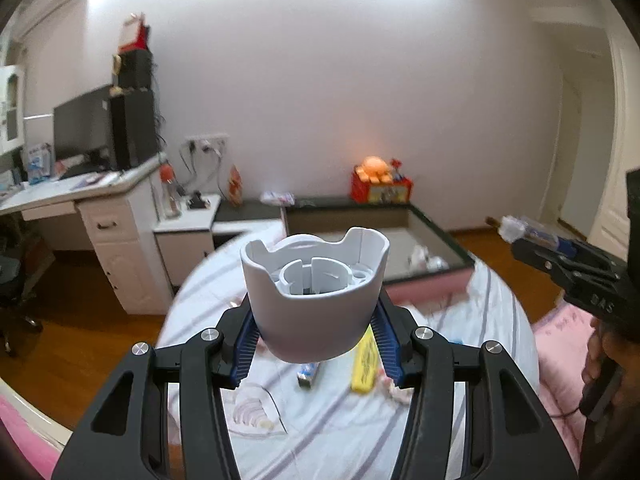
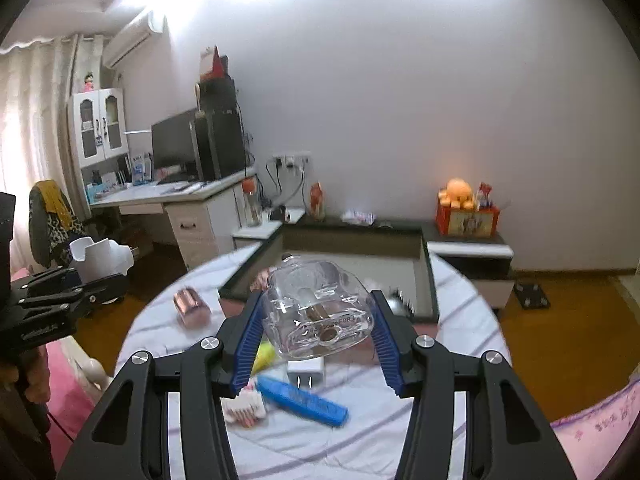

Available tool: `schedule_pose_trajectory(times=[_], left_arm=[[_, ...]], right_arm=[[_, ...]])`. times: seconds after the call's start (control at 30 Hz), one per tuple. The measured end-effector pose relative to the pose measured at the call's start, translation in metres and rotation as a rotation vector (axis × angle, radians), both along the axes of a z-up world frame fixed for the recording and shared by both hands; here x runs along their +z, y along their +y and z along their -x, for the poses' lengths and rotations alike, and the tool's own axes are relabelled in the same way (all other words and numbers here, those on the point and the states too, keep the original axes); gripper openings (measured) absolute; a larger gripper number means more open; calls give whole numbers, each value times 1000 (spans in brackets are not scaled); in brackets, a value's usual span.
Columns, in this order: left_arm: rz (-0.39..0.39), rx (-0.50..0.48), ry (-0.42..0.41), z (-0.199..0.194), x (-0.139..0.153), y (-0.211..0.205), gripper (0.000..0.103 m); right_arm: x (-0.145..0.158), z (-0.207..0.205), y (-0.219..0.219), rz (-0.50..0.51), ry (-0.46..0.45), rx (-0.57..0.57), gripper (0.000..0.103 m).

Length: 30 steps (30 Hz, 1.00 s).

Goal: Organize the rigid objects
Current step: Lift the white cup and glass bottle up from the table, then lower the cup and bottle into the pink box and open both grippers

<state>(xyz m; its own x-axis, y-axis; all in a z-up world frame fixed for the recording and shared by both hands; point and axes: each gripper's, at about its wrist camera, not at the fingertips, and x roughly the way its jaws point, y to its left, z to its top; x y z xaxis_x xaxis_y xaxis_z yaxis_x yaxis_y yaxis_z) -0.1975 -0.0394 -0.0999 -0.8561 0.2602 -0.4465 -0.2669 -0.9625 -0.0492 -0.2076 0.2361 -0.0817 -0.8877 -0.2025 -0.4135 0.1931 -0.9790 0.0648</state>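
Above striped bedsheet (image 2: pixel 360 432), left tongs (image 1: pixel 316 320) grasping matte white notched cup (image 1: pixel 316 280), right tongs (image 2: pixel 316 328) grasping clear glass bottle (image 2: pixel 320 312).

White cup (image 1: pixel 316 296) upright between the left claw's pads; clear bottle (image 2: pixel 318 314) tilted between the right's
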Motion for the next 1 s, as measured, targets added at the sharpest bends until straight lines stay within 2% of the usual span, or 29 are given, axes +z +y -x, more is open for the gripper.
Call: schedule_pose_trajectory(times=[0.17,0.5,0.7,1.0], left_arm=[[21,65,59,1,20,-4,52],[59,116,115,16,43,-3,52],[83,108,115,38,46,7,52],[124,73,70,91,33,39,52]], right_arm=[[19,-4,-2,-8,59,-6,52],[27,6,-1,-11,88,-4,52],[29,17,3,-10,95,-4,52],[13,62,18,-15,48,-17,52]])
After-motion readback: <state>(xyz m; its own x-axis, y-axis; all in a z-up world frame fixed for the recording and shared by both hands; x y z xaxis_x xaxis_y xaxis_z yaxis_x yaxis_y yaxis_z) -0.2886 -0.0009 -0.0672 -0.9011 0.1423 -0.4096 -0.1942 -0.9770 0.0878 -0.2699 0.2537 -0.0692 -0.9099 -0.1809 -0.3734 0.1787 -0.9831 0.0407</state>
